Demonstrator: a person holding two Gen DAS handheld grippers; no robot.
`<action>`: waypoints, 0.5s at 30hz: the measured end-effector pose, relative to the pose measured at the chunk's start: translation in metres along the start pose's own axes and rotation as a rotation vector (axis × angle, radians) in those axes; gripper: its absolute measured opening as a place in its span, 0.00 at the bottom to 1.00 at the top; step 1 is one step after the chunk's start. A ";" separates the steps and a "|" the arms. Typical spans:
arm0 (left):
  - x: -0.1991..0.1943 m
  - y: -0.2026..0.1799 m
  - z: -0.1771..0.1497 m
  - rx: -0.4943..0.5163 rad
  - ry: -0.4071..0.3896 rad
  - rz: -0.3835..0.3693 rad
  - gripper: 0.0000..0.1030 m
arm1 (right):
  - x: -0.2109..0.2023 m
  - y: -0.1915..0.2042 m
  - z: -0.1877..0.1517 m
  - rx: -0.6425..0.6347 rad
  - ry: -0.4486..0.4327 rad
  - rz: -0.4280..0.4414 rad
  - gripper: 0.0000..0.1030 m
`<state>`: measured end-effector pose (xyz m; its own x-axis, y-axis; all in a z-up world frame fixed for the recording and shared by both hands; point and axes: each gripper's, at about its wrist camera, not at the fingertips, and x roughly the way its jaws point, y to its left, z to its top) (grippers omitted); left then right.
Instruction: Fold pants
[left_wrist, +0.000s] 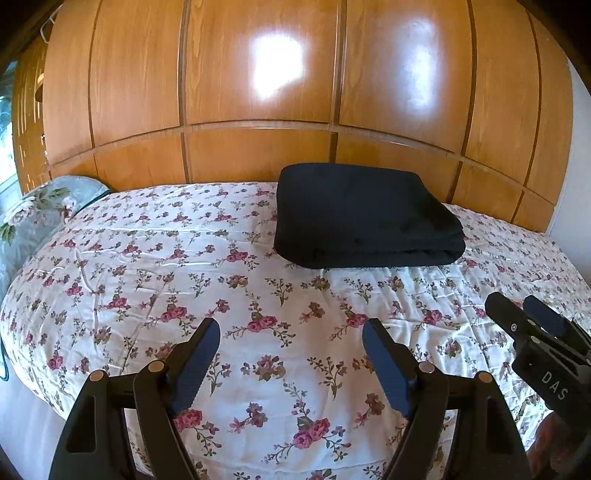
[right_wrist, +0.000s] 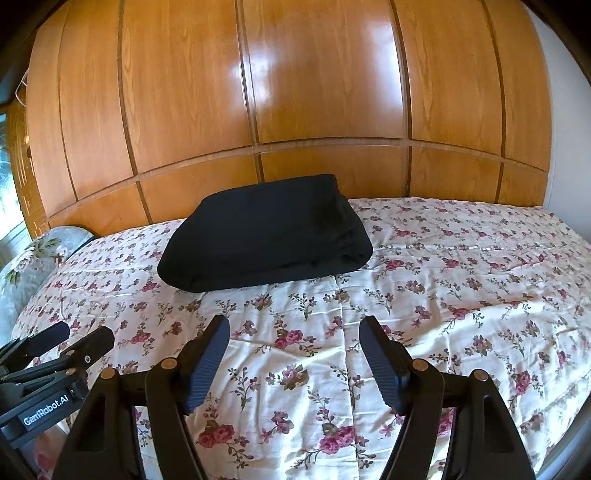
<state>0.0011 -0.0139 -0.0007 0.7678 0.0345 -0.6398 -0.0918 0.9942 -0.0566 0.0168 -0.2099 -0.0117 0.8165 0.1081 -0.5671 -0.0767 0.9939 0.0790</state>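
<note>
**Obs 1:** Left wrist view: black pants (left_wrist: 365, 218), folded into a thick rectangle, lying flat on the floral bedspread (left_wrist: 184, 280), toward the far side near the wooden panelled wardrobe (left_wrist: 258, 92). Rounded fold edge faces the camera.

**Obs 2:** Confirmed from the right wrist view: same bundle (right_wrist: 266, 236), left of centre, layered edges on its right end. Nothing touching it.

**Obs 1:** Left gripper (left_wrist: 291, 350): jaws spread wide, only bedspread between them, well short of the pants.

**Obs 2:** Right gripper (right_wrist: 294, 349): jaws likewise apart, empty, above bare cover. Each tool shows at the edge of the other's view; they sit side by side, not touching.

**Obs 1:** Floral pillow (left_wrist: 33, 218) at the bed's left end, well apart from the pants.
</note>
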 end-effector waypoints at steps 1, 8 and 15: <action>0.000 0.000 0.000 -0.001 0.001 0.001 0.79 | 0.000 0.000 0.000 0.000 0.002 0.000 0.71; 0.002 0.003 0.000 -0.017 0.009 0.004 0.78 | 0.001 0.001 0.000 0.003 0.005 0.004 0.71; 0.002 0.002 -0.001 -0.009 0.006 0.009 0.77 | 0.002 0.002 -0.001 0.004 0.006 0.004 0.71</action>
<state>0.0016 -0.0122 -0.0030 0.7631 0.0430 -0.6448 -0.1043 0.9929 -0.0572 0.0177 -0.2073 -0.0136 0.8128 0.1123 -0.5716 -0.0779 0.9934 0.0843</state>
